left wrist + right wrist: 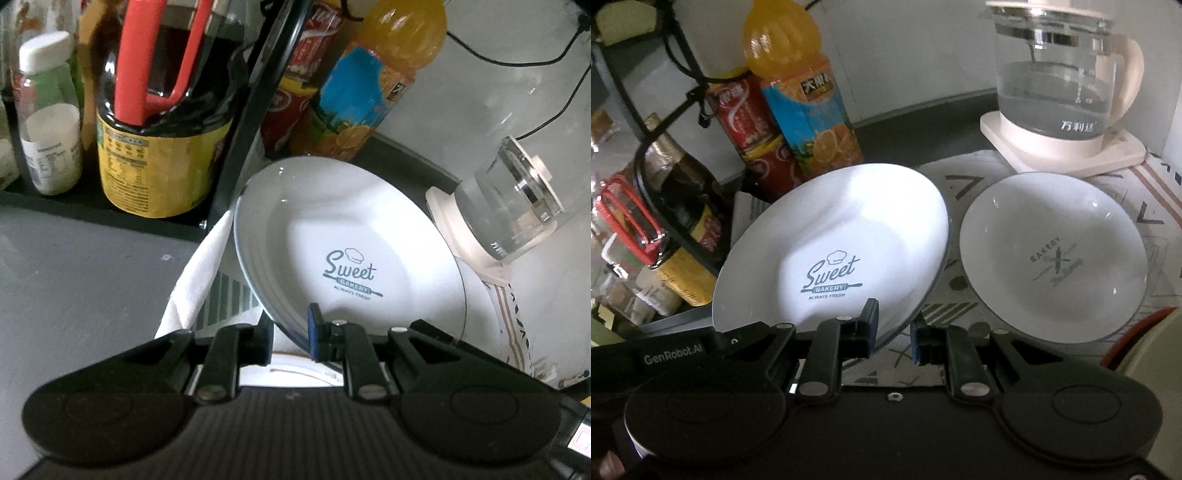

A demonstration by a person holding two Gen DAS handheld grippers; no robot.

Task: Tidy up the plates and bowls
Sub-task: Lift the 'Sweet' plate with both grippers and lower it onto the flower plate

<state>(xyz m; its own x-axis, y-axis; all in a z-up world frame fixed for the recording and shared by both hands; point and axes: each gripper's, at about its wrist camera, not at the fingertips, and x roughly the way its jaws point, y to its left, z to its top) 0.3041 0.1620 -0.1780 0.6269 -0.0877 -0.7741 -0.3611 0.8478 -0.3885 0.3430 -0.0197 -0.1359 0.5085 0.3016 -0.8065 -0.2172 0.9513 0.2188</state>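
Cluttered counter, patterned mat (964, 184). Both grippers, left (291, 334) and right (894, 330), clamped on tilted Sweet plate (831, 243) rim. Lower level onto second plate (1052, 254), release together.

Near rim of the white "Sweet Bakery" plate (831, 240) is hidden behind the right gripper (895, 334). Clear glass kettle (1056, 70) cut off by the top edge. Red-rimmed object (1137, 339) at right edge, mostly cut off, unidentifiable. Dark sauce bottle with yellow label (159, 122): label text too small to read.
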